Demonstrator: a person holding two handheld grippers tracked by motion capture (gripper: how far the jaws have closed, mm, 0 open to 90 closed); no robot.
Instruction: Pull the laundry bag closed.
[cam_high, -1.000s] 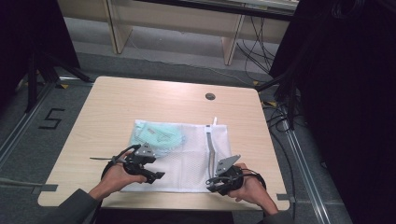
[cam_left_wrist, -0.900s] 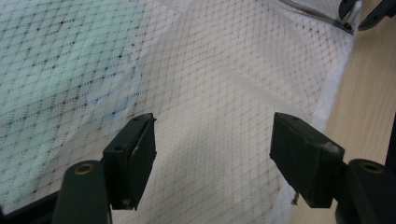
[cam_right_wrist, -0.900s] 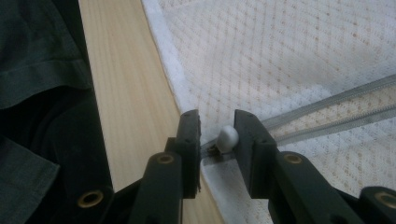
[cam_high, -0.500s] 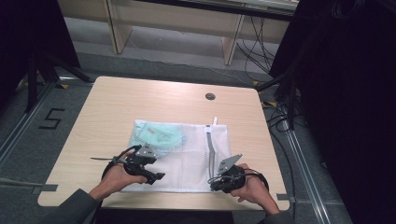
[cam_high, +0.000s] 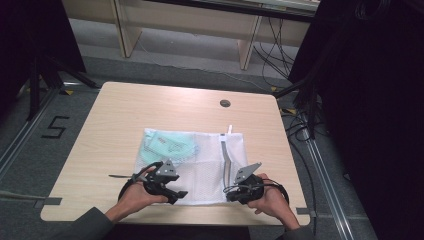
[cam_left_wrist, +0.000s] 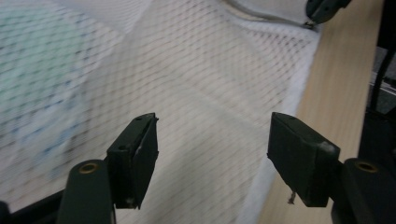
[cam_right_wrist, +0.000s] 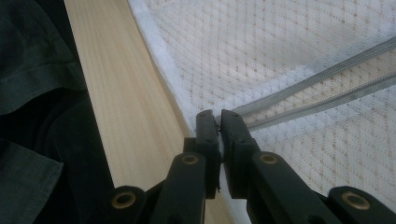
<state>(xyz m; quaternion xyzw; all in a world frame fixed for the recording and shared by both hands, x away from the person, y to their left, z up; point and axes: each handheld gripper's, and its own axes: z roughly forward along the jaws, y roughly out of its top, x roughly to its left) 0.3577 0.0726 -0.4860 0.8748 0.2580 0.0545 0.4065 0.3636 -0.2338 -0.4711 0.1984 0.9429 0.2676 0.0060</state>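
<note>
- Your left gripper (cam_high: 162, 182) and right gripper (cam_high: 240, 187) are black, each topped with a grey three-cornered plate.
- Your jaws are flat, matt black blocks with scuffed pale edges, on black arms.
- Brass-coloured rivets sit where those arms pivot.
- A thin dark cable (cam_high: 280, 190) loops from the right gripper.
- Your sleeves (cam_high: 87, 227) are dark grey-green cloth.

Bag (cam_high: 200, 165): white open-weave mesh cloth, matt, with a grey zip (cam_right_wrist: 322, 81). Table (cam_high: 150, 110): pale wood grain, smooth, showing matt. Gripper fingers (cam_left_wrist: 135, 154): black matt plastic, brass-coloured rivets.
</note>
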